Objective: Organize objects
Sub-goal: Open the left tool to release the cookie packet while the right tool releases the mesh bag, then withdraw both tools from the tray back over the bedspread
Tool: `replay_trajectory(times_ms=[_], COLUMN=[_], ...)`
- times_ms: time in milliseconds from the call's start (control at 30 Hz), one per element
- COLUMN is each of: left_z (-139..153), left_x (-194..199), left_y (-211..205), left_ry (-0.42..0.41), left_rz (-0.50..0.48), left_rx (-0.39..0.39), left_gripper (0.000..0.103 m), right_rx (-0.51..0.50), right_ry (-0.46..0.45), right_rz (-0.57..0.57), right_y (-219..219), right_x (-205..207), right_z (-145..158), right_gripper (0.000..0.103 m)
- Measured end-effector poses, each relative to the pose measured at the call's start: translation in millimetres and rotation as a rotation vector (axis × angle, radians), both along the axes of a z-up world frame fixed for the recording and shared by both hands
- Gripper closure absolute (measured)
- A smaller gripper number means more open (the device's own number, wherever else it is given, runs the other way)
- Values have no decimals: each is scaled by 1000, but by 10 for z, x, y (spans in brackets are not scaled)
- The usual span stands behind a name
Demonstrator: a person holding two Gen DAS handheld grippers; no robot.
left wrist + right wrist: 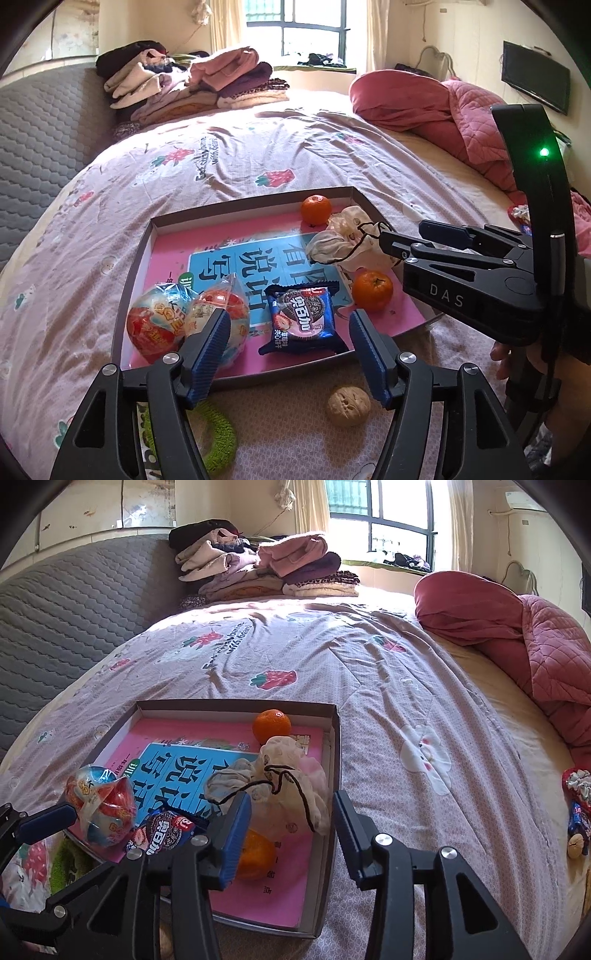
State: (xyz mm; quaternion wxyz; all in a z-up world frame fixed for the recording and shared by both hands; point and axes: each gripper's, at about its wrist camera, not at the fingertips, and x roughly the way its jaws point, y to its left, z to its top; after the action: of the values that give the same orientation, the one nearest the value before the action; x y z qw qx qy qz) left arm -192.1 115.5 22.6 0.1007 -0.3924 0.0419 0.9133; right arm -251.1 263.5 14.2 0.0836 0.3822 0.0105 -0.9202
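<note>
Snacks and fruit lie in a shallow cardboard tray point(136, 266) on the bed point(221, 155): two wrapped toy eggs point(159, 325) at its near left corner, a cookie packet point(303, 314) at the near edge, one orange point(371, 290) beside it, another orange point(316, 209) near the far right corner, with a drawstring pouch point(343, 240) between them. A walnut point(347, 404) and green knitted ring point(218, 439) rest on the bed outside the tray's near edge. The left claw point(288, 332) gapes wide, empty, above the packet. The right claw point(291, 819) stands open around the pouch, not gripping it.

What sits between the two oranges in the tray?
In the left wrist view, the drawstring cloth pouch lies between the far orange and the near orange, inside the tray. The right wrist view agrees.
</note>
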Motion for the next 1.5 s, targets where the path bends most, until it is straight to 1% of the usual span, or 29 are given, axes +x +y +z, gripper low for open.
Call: replay_trajectory(times_ms=[133,300,533,667,900,1100,1500], left_z=[70,172,278,329,417,523,679], left_x=[46,108,167,207,265,319,440], left_y=[-12,-61,-139,-169,-201,-279,-366], left_ry=[14,35,55,64,82,104,136], left_rz=[6,16,37,43,50,63,84], left_rx=[-6,-4,-7,-7,-10,-2,-13], left_gripper=[34,34,32,31,31,31,31], right_rx=[-23,-29,-16,12,10,-8,-33], right_ry=[8,32,106,149,179,194,226], right_rz=[-9,-13,14,27,40,27,25], right_y=[49,81,0,-86,-133,-55,25], right_x=[69,176,371,463,576,657,799], right_z=[64,177,439,545,631,710,818], right_gripper=[53,51,47,47,46,44,40])
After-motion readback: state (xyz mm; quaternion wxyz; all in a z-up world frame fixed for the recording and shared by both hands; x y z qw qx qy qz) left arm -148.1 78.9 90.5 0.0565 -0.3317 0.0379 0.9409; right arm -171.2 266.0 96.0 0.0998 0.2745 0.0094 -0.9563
